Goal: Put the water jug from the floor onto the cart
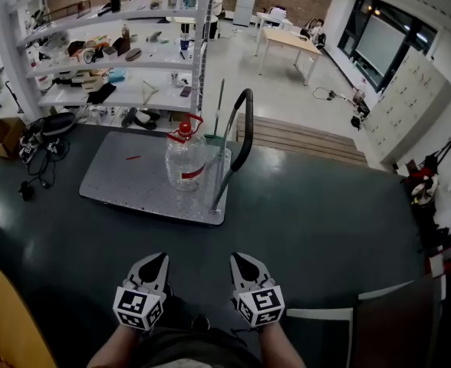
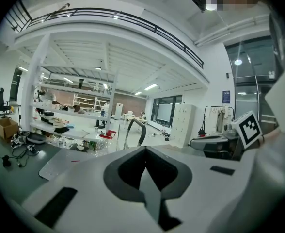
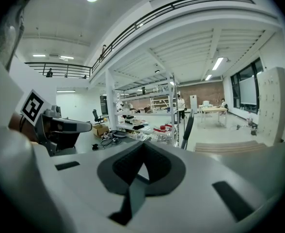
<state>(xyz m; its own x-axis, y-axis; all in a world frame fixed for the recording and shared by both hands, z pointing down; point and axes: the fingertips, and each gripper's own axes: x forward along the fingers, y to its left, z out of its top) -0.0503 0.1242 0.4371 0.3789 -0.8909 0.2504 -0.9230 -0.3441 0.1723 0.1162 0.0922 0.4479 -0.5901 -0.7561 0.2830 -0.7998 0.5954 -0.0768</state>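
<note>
**Jug stands on the cart; both grippers closed and empty**

Nearest in the head view, the person's forearms reach in from the bottom edge, each holding a gripper over the dark floor [image 1: 325, 228]. The left gripper [image 1: 156, 261] and the right gripper [image 1: 241, 262] sit side by side, a little apart, and both point away toward the cart. In the left gripper view, the jaws of the left gripper [image 2: 145, 150] meet at their tips with nothing between them. In the right gripper view, the jaws of the right gripper [image 3: 143, 162] are likewise pressed together and hold nothing. A curved yellow surface [image 1: 3, 324] fills the near left corner.

Farther out, well apart from both grippers, the cart [image 1: 122, 179] rests on the floor, with a flat speckled grey platform. The water jug [image 1: 185, 159] stands upright on the platform's right part, just beside the cart's black handle [image 1: 243, 125]. The jug is clear, with a red cap and a red band round its body.

Beyond the cart, on the left, a white shelving unit [image 1: 199, 44] holds many small items. A cardboard box [image 1: 3, 136] sits on the floor at the far left. To the right of the cart lie low wooden boards [image 1: 302, 138], and farther back stands a pale table [image 1: 291, 43].
</note>
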